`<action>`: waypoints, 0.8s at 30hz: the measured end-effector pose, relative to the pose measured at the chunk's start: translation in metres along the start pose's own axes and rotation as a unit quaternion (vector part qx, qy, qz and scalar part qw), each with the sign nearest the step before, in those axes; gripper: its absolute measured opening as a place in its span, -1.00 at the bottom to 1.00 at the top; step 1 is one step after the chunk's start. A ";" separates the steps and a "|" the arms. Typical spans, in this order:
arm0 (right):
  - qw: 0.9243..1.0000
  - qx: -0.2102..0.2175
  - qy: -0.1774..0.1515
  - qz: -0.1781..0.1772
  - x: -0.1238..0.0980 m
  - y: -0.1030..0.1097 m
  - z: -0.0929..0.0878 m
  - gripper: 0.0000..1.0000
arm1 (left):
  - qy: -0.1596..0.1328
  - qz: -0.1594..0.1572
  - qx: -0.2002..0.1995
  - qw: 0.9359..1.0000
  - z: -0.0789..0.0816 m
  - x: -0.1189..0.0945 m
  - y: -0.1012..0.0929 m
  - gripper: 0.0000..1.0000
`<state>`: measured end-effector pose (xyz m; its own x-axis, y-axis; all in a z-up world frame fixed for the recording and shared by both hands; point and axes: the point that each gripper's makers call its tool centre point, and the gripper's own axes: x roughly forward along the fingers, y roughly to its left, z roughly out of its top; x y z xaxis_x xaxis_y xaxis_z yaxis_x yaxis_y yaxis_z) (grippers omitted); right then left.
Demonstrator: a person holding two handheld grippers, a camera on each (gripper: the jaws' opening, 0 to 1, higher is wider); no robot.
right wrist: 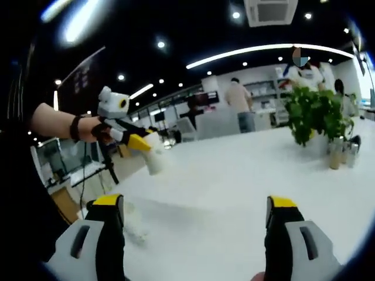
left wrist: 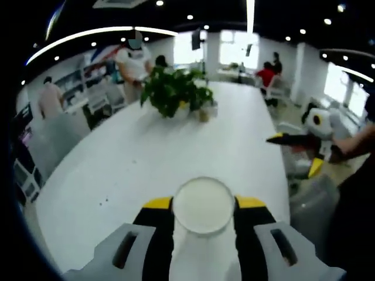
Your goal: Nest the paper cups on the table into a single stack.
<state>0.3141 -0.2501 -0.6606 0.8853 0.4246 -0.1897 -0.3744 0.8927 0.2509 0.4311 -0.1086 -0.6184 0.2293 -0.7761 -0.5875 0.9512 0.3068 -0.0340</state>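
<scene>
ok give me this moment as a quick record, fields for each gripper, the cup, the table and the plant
left gripper: jaws shut on the white paper cup, held above the table, mouth toward the camera
right gripper: jaws open, nothing between them
cup in right gripper view: same white paper cup, held off the table edge
table: long white table
plant: leafy green potted plant at the table's middle

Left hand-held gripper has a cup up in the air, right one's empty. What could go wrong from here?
1. The cup is pinched at its sides by the left hand-held gripper; thin paper could crush or slip out.
2. It is held above the table, so a slip would drop it.
3. The right hand-held gripper is open and empty; no other cup is clearly visible, so nesting may need a search.
</scene>
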 end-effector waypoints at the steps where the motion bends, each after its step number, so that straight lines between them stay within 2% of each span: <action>1: 1.000 0.000 -0.001 0.002 0.000 0.003 0.001 0.98 | -0.006 -0.002 -0.001 1.000 0.002 -0.004 -0.003 -0.24; 4: 1.000 0.007 0.002 0.016 0.002 0.015 0.000 0.98 | -0.009 -0.009 -0.007 1.000 0.000 -0.015 -0.012 -0.24; 7: 0.999 0.001 0.007 0.033 0.005 0.029 -0.002 0.97 | -0.009 -0.009 -0.002 1.000 -0.008 -0.023 -0.019 -0.24; 10: 0.999 -0.006 0.013 0.045 0.008 0.040 -0.004 0.96 | -0.019 -0.016 -0.036 0.999 -0.013 -0.029 -0.028 -0.24; 14: 0.998 0.009 0.014 0.064 0.015 0.055 -0.006 0.95 | -0.016 -0.032 -0.060 0.998 -0.025 -0.030 -0.038 -0.24; 18: 0.996 0.047 0.012 0.081 0.023 0.071 -0.010 0.92 | -0.012 -0.039 -0.076 0.996 -0.035 -0.035 -0.046 -0.24; 24: 0.991 0.073 0.006 0.111 0.033 0.093 -0.012 0.81 | -0.013 -0.037 -0.078 0.996 -0.045 -0.043 -0.054 -0.24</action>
<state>0.3054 -0.1513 -0.6552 0.7817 0.6109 -0.1255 -0.5148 0.7457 0.4230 0.3606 -0.0673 -0.6275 0.1676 -0.8135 -0.5569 0.9223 0.3289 -0.2029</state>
